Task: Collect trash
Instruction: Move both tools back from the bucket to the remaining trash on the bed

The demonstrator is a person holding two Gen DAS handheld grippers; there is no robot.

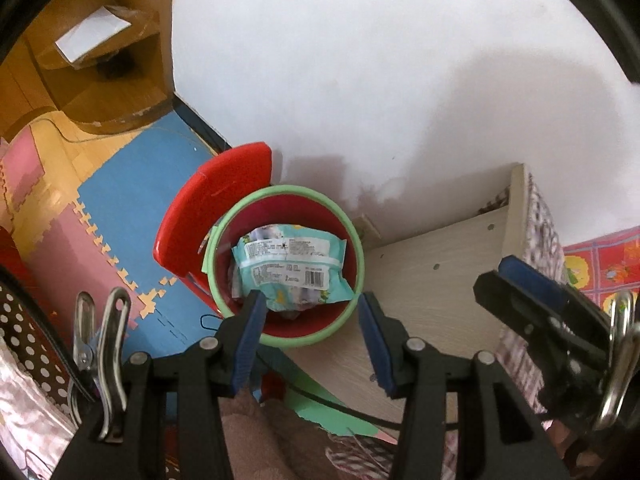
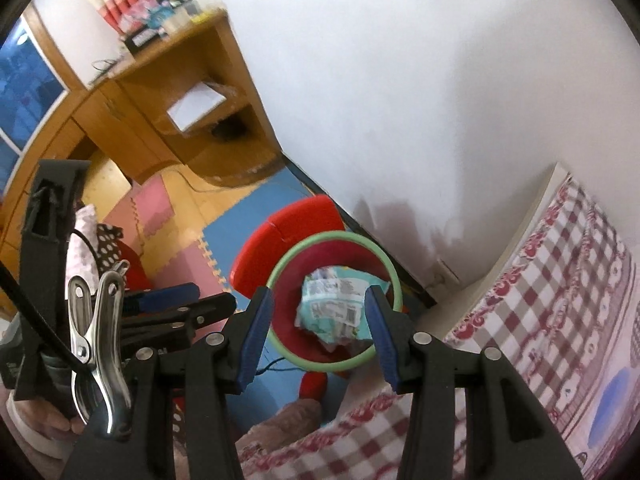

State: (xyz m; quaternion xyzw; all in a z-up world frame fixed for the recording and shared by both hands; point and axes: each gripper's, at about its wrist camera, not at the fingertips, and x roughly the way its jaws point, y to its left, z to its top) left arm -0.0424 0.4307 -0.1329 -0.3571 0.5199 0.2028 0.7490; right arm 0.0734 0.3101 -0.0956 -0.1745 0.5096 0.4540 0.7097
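A red trash bin with a green rim (image 1: 352, 236) stands on the floor against the white wall, its red lid (image 1: 188, 220) swung open to the left. A crumpled teal wrapper (image 1: 290, 268) lies inside on other trash. My left gripper (image 1: 310, 312) is open and empty, hovering just above the bin's near rim. In the right wrist view the same bin (image 2: 394, 276) and wrapper (image 2: 336, 304) lie below my right gripper (image 2: 318, 306), which is open and empty. The right gripper also shows at the right edge of the left wrist view (image 1: 524, 292).
A pale wooden bed frame (image 1: 440, 276) with a checked cover (image 2: 540, 280) stands right of the bin. Blue and pink foam floor mats (image 1: 132, 208) lie to the left. A wooden desk with shelves (image 2: 168, 92) stands at the far left by the wall.
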